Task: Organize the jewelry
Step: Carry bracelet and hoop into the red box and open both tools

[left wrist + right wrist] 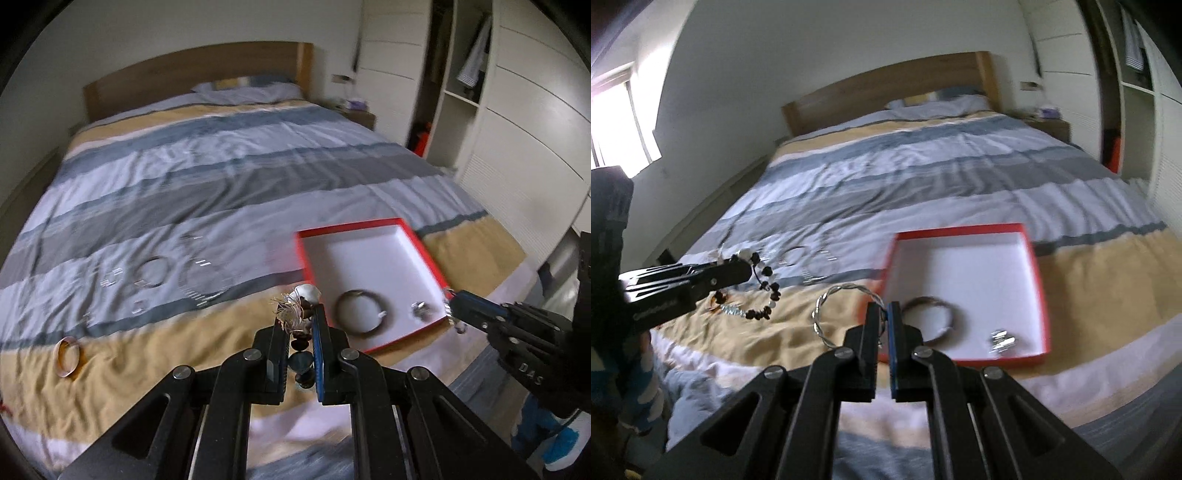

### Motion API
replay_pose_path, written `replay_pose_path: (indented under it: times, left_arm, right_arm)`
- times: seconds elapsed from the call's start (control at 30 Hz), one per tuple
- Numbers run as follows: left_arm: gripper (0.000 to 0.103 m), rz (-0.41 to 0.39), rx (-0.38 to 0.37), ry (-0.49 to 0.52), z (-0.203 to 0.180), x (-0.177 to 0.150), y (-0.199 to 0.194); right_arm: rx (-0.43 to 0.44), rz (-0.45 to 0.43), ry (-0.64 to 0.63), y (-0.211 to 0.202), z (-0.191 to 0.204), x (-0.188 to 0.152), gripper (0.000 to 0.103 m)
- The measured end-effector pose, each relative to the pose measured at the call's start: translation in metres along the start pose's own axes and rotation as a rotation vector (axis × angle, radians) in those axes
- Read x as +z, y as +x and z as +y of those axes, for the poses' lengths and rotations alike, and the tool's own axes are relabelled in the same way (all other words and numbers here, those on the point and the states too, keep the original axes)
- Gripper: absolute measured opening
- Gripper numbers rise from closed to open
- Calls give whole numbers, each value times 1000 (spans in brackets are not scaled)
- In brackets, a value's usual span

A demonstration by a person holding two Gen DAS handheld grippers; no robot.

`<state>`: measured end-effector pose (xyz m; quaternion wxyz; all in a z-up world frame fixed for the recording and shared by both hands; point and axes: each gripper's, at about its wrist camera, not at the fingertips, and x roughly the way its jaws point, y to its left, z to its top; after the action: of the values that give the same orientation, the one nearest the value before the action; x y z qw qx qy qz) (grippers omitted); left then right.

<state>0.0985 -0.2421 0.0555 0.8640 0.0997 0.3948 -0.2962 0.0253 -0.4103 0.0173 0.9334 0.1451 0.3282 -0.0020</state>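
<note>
Black linkage arms fill the foreground of both wrist views, ending in narrow fingers. Left gripper (300,325): fingers closed on a beaded bracelet (764,291) of dark brown chips, pale round beads and a straw-coloured tassel; the loop hangs free below the fingertips, above the tan stripe near the foot edge of the bed (221,184). Right gripper (885,314): fingers closed on a twisted silver wire bangle (833,317), a thin open ring of braided metal that stands out to the left of the fingertips, just outside the box's near left corner.

Red box (373,223): a shallow square tray with red walls and a white floor, lying on the striped quilt near the foot edge, toward the wardrobe side. On its floor, by the near wall, lie a dark ring-shaped bracelet (364,314) and, toward the near right corner, a small cluster of silver pieces (421,309), too blurred to name.

Loose on the quilt left of the box: several thin silver chains and rings (153,273), blurred, on the grey and white stripes; an amber bangle (68,357) lies apart on the tan stripe near the bed's left edge.
</note>
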Motion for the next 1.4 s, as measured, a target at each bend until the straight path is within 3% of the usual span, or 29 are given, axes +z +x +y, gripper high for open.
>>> replay_pose_path:
  times: [0.2,0.4,0.63,0.77,1.07,1.1,1.13,1.17,1.2,1.3,1.4]
  left_arm:
    - [11,60,-56,13,-33,33,75]
    - [11,138,-66,18,-43,47,153]
    - [11,178,-79,37,-44,49,210]
    - [12,212,-103,-4,-36,42,233]
    - [16,183,-112,3,-35,34,236]
    - [21,180,-113,1,-35,35,235]
    - [38,178,-116,-8,-34,35,233]
    - [48,168,-118,-16,-34,36,232]
    - [48,151,-111,-24,-32,37,228]
    - [49,147,-107,-28,-31,39,221]
    - [49,122,-94,-31,-30,41,205]
  right_arm:
    - [-83,33,22,34,-51,22,4]
    - [-154,101,30,88,-88,39,4]
    - [-220,190,-20,152,-107,54,4]
    - [-251,243,-53,177,-112,57,4]
    - [-286,316,-69,195,-118,48,6]
    - [-284,317,-64,194,-119,48,6]
    - [-287,318,-59,194,-120,48,6]
    - [-288,318,-57,194,-121,48,7]
    - [-292,318,-55,194,-121,48,8]
    - [-291,310,-44,187,-121,50,23]
    - [-284,279,-38,171,-117,53,26]
